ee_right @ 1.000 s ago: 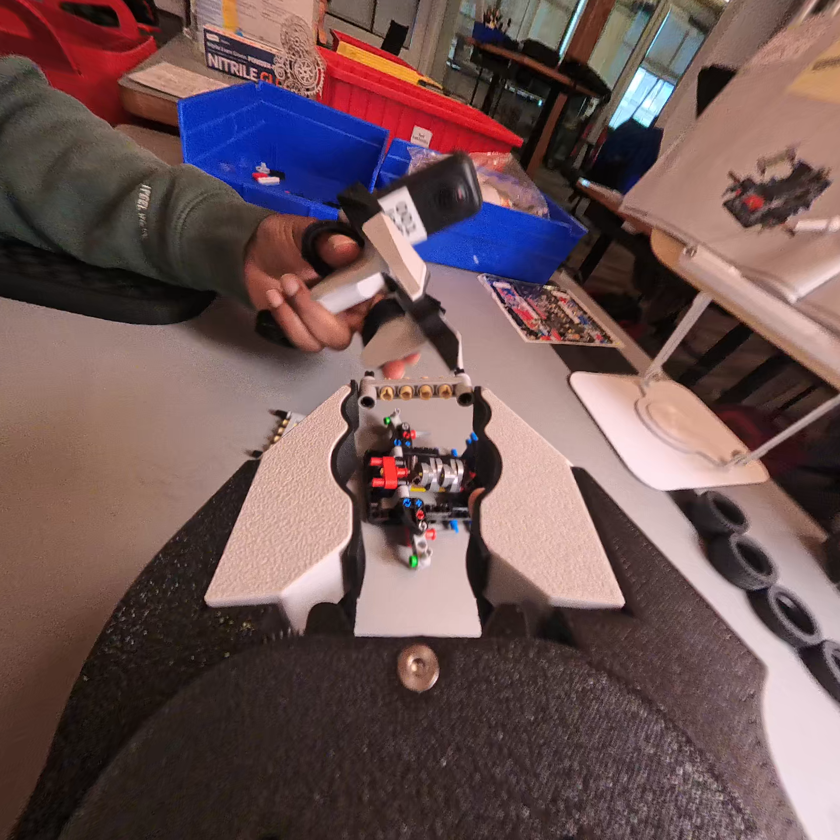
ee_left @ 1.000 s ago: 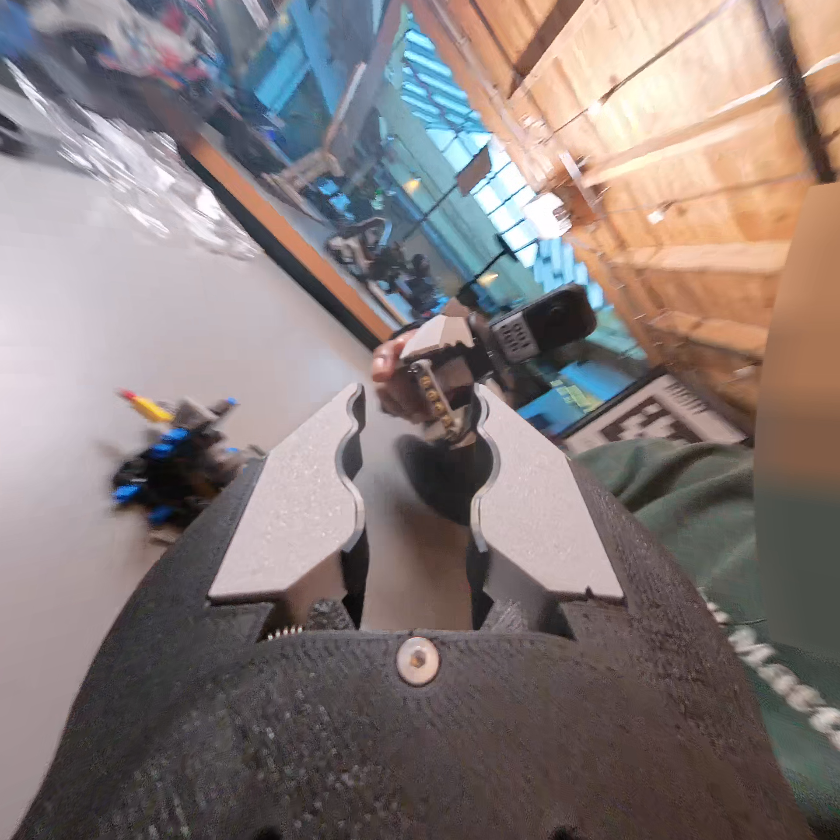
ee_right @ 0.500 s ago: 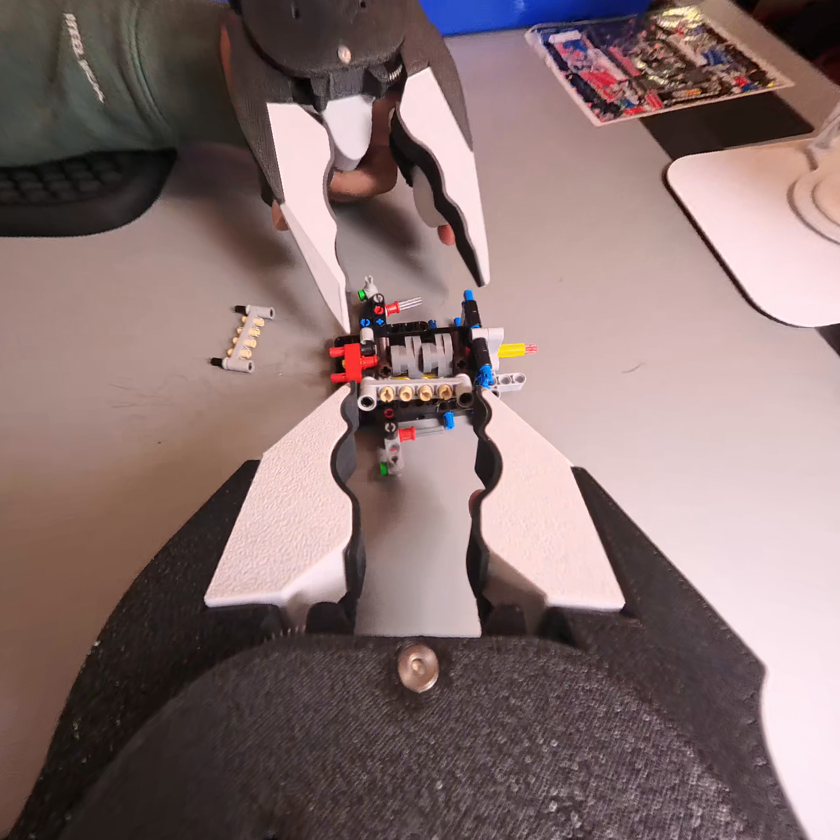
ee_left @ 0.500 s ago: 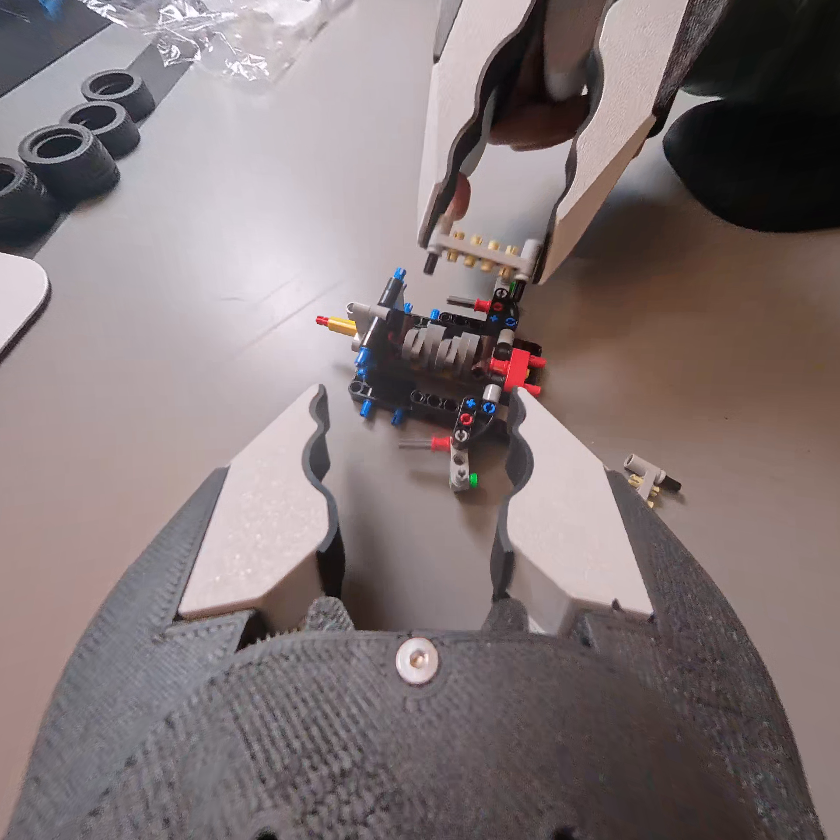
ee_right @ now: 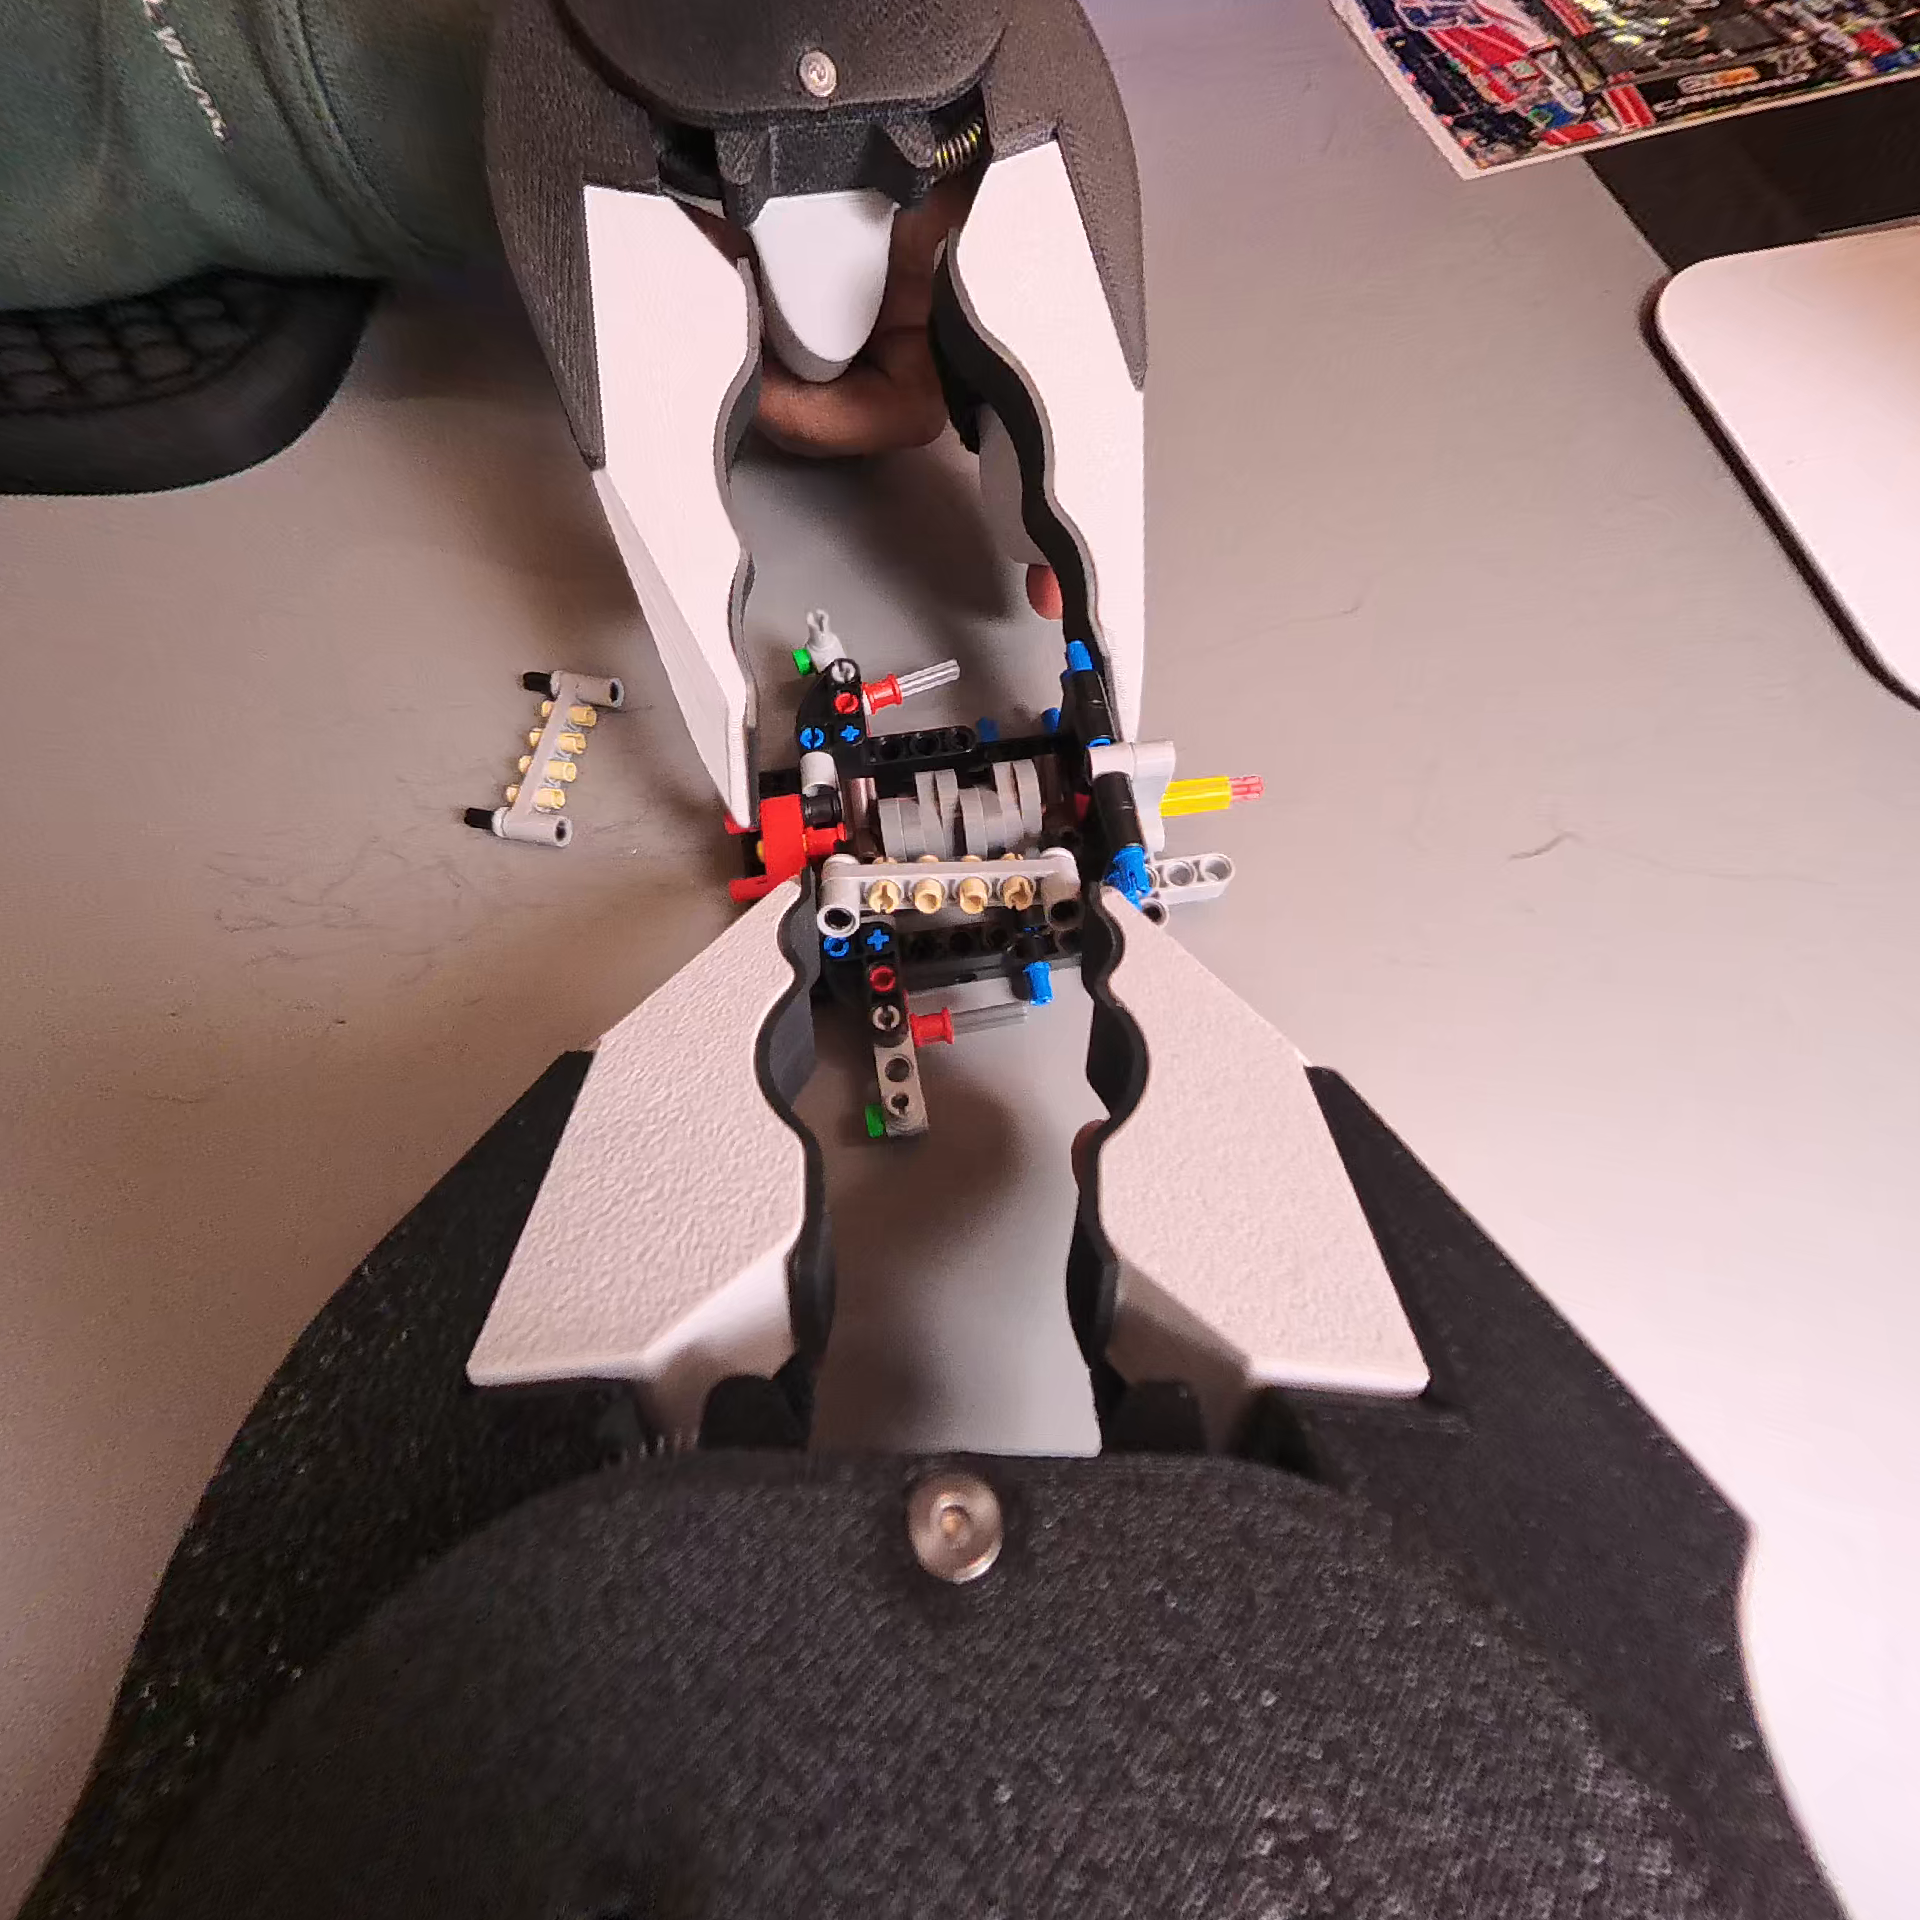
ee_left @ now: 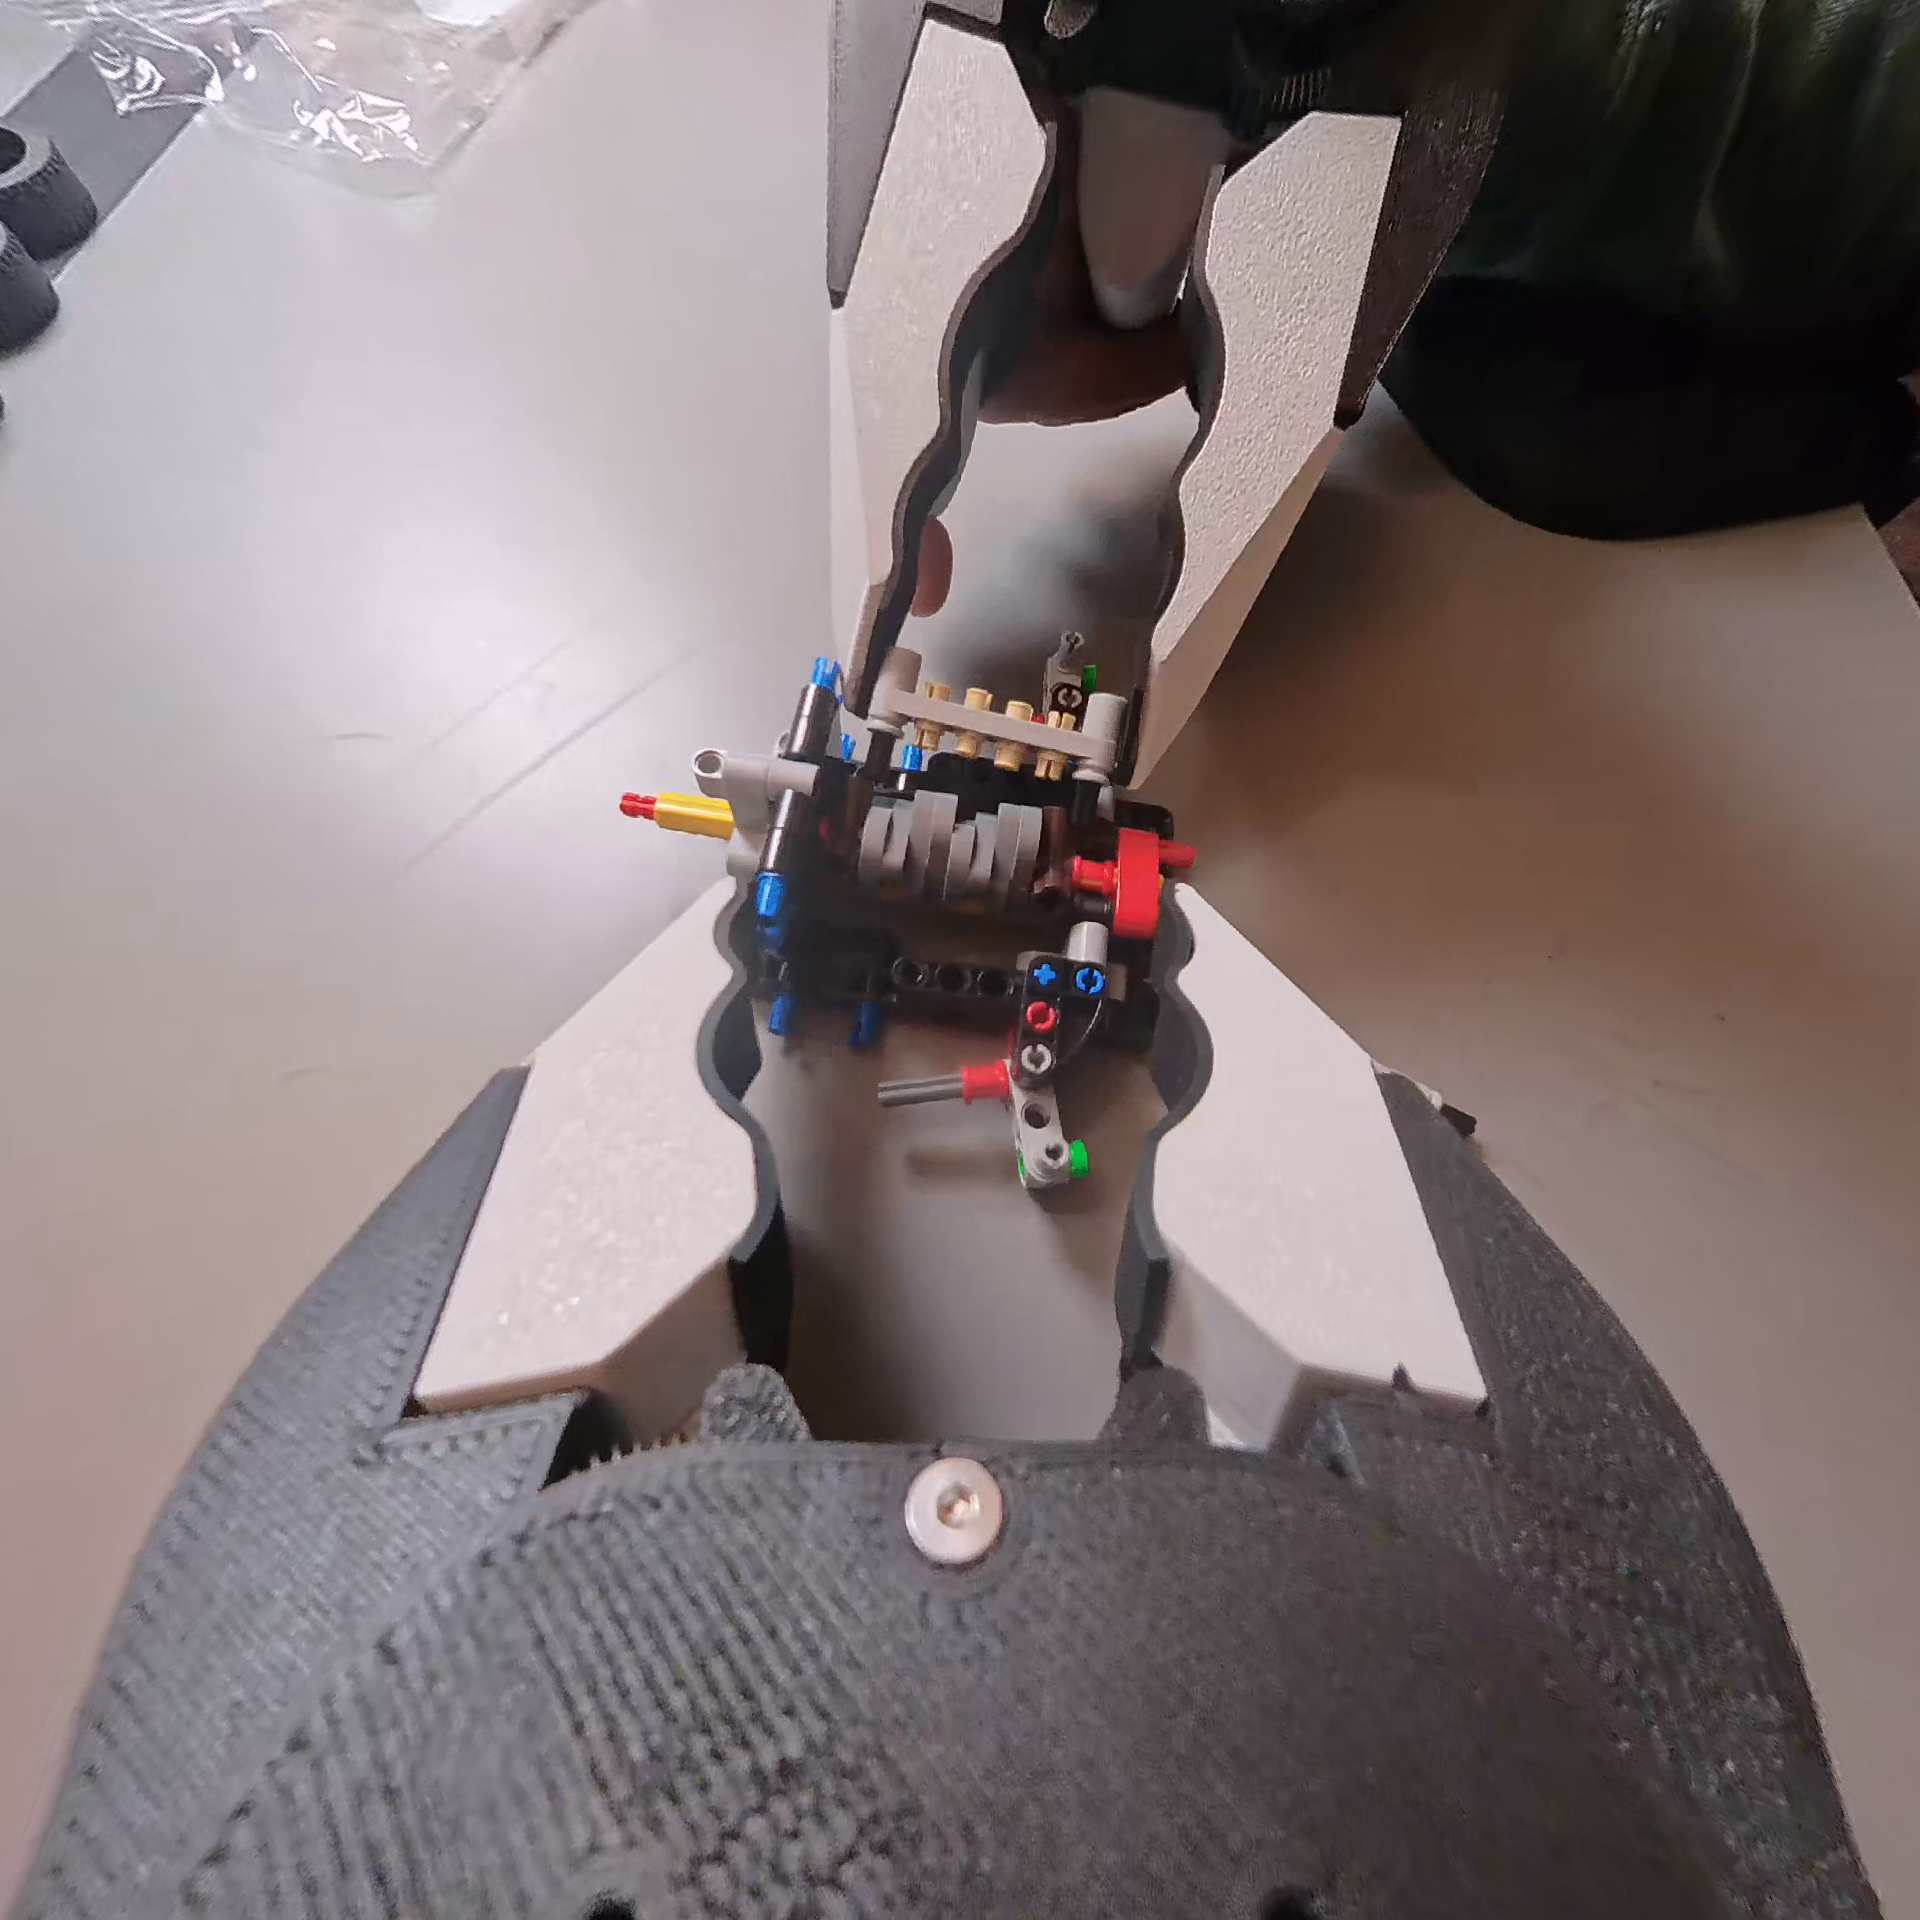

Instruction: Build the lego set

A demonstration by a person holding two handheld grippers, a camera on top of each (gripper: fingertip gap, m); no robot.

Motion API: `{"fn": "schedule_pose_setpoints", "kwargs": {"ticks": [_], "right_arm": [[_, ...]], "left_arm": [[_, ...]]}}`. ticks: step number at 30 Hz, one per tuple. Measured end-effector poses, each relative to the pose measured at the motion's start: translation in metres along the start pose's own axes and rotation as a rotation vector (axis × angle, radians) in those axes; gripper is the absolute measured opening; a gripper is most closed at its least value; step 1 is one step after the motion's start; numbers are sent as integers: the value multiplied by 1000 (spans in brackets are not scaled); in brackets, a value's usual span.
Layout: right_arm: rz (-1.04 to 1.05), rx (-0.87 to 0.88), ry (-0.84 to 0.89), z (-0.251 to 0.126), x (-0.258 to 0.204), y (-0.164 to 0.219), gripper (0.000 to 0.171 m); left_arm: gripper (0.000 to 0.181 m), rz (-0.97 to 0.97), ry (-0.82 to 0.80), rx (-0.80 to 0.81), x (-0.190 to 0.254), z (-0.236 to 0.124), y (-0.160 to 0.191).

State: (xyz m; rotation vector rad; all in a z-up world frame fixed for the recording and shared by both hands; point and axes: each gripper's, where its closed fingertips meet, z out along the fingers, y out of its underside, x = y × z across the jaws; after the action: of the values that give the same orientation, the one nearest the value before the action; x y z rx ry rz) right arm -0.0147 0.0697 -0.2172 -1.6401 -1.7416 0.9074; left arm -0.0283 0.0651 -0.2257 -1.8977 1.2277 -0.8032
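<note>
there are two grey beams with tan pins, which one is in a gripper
The grey beam clamped between the right gripper fingertips, over the lego model. The other beam lies loose on the table, untouched.

Small writing showed on a printed colourful sheet (ee_right: 1621, 73) lying on the tabletop (ee_right: 1455, 623), and pale lettering on a green sleeve (ee_right: 187, 94).

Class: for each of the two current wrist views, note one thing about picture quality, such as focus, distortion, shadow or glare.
Left wrist view: the lego assembly is sharp; wide-angle distortion swells the left hand-held gripper body at the bottom; the plastic wrap glints. Right wrist view: the grey beam with tan pins is crisp, the table looks bright at right, and a soft shadow lies between the fingers.
</note>
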Motion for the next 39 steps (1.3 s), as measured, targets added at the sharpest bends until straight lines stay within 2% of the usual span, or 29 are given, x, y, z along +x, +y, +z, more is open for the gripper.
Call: {"fn": "schedule_pose_setpoints", "kwargs": {"ticks": [15, 39], "right_arm": [[-17, -27, 9, -4, -20, 7, 49], [-44, -90, 60, -8, -22, 11, 49]], "left_arm": [[74, 4, 57, 0, 22, 1, 2], [74, -32, 93, -11, 27, 2, 5]]}}
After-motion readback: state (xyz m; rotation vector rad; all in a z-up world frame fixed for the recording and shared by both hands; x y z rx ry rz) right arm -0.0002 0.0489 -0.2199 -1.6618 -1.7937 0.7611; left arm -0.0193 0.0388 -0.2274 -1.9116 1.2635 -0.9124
